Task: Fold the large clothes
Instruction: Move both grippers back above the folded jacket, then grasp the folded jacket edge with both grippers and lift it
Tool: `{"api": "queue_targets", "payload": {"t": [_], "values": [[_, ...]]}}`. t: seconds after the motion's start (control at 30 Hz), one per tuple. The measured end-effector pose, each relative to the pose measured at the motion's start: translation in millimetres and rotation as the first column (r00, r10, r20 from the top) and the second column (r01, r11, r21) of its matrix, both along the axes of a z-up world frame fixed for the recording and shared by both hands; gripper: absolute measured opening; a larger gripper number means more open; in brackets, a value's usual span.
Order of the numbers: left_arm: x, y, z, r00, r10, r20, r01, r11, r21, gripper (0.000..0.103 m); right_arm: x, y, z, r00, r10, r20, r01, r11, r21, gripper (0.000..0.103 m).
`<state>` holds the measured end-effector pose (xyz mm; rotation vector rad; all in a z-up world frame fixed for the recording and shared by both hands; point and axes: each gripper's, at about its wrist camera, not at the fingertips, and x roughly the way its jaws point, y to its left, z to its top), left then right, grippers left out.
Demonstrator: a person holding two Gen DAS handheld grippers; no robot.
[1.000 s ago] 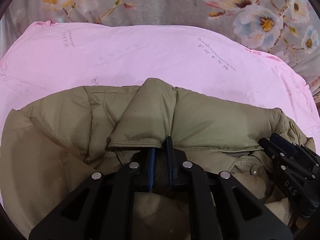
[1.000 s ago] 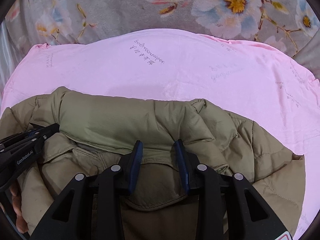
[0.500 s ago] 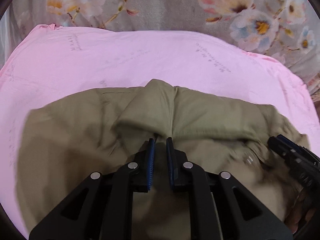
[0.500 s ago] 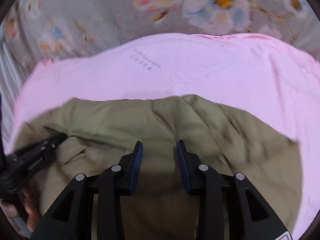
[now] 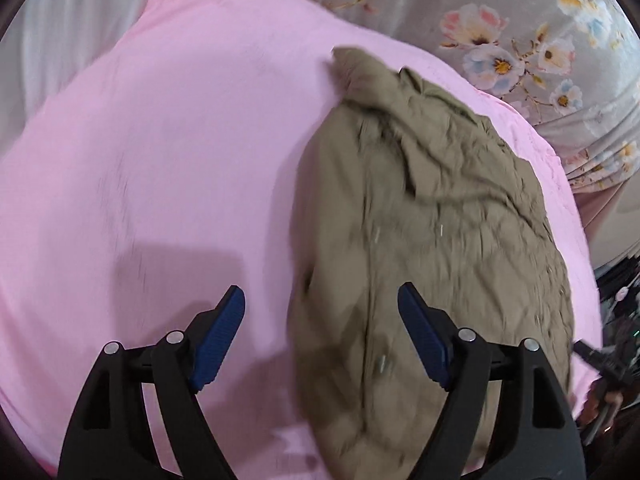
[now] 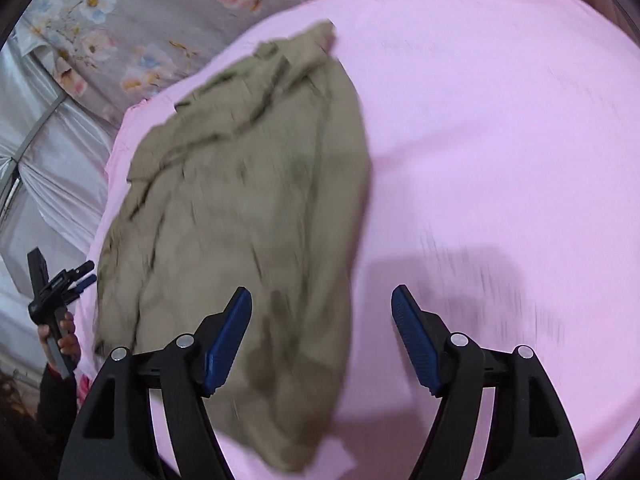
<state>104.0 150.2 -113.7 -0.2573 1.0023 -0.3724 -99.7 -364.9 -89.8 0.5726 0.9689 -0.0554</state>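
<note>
An olive padded jacket (image 5: 432,200) lies in a long folded bundle on the pink sheet (image 5: 160,140). My left gripper (image 5: 320,292) hangs above the jacket's left edge; its jaws are opening wide and nothing is pinched between the blue pads. In the right wrist view the jacket (image 6: 248,184) fills the left half. My right gripper (image 6: 320,292) hovers over the jacket's right edge and the pink sheet (image 6: 500,140), its jaws also opening, with no cloth in them. The left gripper (image 6: 91,272) shows at the far left edge, held by a hand (image 6: 66,334).
A grey floral cloth (image 5: 500,20) lies beyond the sheet's far edge and shows as floral cloth (image 6: 140,20) at the upper left of the right wrist view. Pale draped fabric (image 6: 48,152) hangs off the left side. Bare pink sheet spreads on both sides of the jacket.
Both grippers let go of the jacket's folded edge, opened wide and swung quickly apart sideways. The jacket now lies loose on the sheet, seen lengthwise from each side.
</note>
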Motion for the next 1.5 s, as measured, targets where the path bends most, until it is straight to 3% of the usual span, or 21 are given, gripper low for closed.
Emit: {"api": "queue_targets", "payload": {"t": [0.1, 0.27, 0.37, 0.4, 0.43, 0.47, 0.53, 0.63, 0.77, 0.97, 1.07, 1.17, 1.27, 1.33, 1.5], "values": [[-33.2, 1.8, -17.5, 0.999, -0.011, -0.052, 0.006, 0.996, -0.091, 0.076, -24.1, 19.3, -2.1, 0.999, 0.013, 0.047, -0.013, 1.0, -0.004, 0.072], [-62.3, -23.2, -23.8, 0.998, -0.059, -0.034, 0.053, 0.984, -0.173, 0.081, -31.3, 47.4, -9.0, 0.993, 0.054, 0.102, -0.058, 0.997, 0.042, 0.073], [-68.3, -30.7, -24.0, 0.999, -0.041, -0.01, 0.039, 0.986, -0.161, 0.079, -30.5, 56.3, -11.4, 0.99, 0.041, 0.137, -0.048, 0.998, 0.047, 0.07], [-69.2, -31.2, -24.1, 0.999, -0.031, -0.006, 0.03, 0.988, -0.154, 0.066, -29.9, 56.5, -12.5, 0.989, 0.035, 0.144, -0.043, 0.998, 0.049, 0.067], [-69.8, -30.9, -24.1, 1.0, -0.03, -0.007, 0.028, 0.989, -0.148, 0.044, -30.2, 55.4, -12.6, 0.989, 0.026, 0.146, -0.033, 0.999, 0.044, 0.051], [-70.5, -30.7, -22.9, 1.0, -0.024, -0.01, 0.022, 0.99, -0.139, 0.034, -28.5, 53.9, -14.0, 0.99, 0.014, 0.14, -0.02, 0.999, 0.046, 0.026], [-74.1, -28.5, -15.9, 1.0, -0.018, 0.005, 0.019, 0.989, -0.145, 0.013, -33.0, 48.9, -13.9, 0.986, -0.013, 0.167, -0.004, 0.995, 0.102, 0.013], [-88.8, -24.3, 9.9, 0.997, -0.028, 0.076, 0.038, 0.991, -0.128, 0.008, -49.0, 52.3, 7.0, 0.969, -0.003, 0.247, -0.018, 0.997, 0.08, 0.009], [-125.4, -10.0, 58.5, 0.983, -0.062, 0.17, 0.088, 0.985, -0.15, 0.007, -82.9, 64.1, 56.5, 0.932, 0.053, 0.36, -0.059, 0.998, 0.006, 0.007], [-186.6, 33.8, 142.6, 0.943, -0.036, 0.331, 0.125, 0.96, -0.252, 0.007, -137.2, 80.4, 150.9, 0.816, 0.115, 0.566, -0.069, 0.992, -0.103, 0.007], [-198.1, 43.6, 181.3, 0.911, -0.015, 0.412, 0.139, 0.952, -0.273, 0.007, -135.0, 83.8, 190.4, 0.76, 0.124, 0.638, -0.044, 0.989, -0.14, 0.007], [-184.0, 35.2, 209.4, 0.886, 0.002, 0.463, 0.125, 0.962, -0.243, 0.007, -110.4, 77.5, 204.6, 0.734, 0.109, 0.67, -0.028, 0.991, -0.13, 0.006], [-146.9, 11.0, 216.1, 0.881, 0.022, 0.472, 0.069, 0.982, -0.175, 0.008, -65.4, 65.7, 202.0, 0.757, 0.055, 0.651, 0.03, 0.993, -0.118, 0.006], [-114.2, -7.8, 207.9, 0.895, 0.037, 0.445, 0.02, 0.992, -0.123, 0.009, -26.0, 54.2, 191.1, 0.789, -0.001, 0.614, 0.071, 0.994, -0.089, 0.006], [-24.2, -57.8, 150.1, 0.94, 0.054, 0.337, -0.075, 0.996, 0.048, 0.011, 52.2, 41.8, 140.2, 0.875, -0.095, 0.474, 0.168, 0.979, -0.115, 0.006]]}}
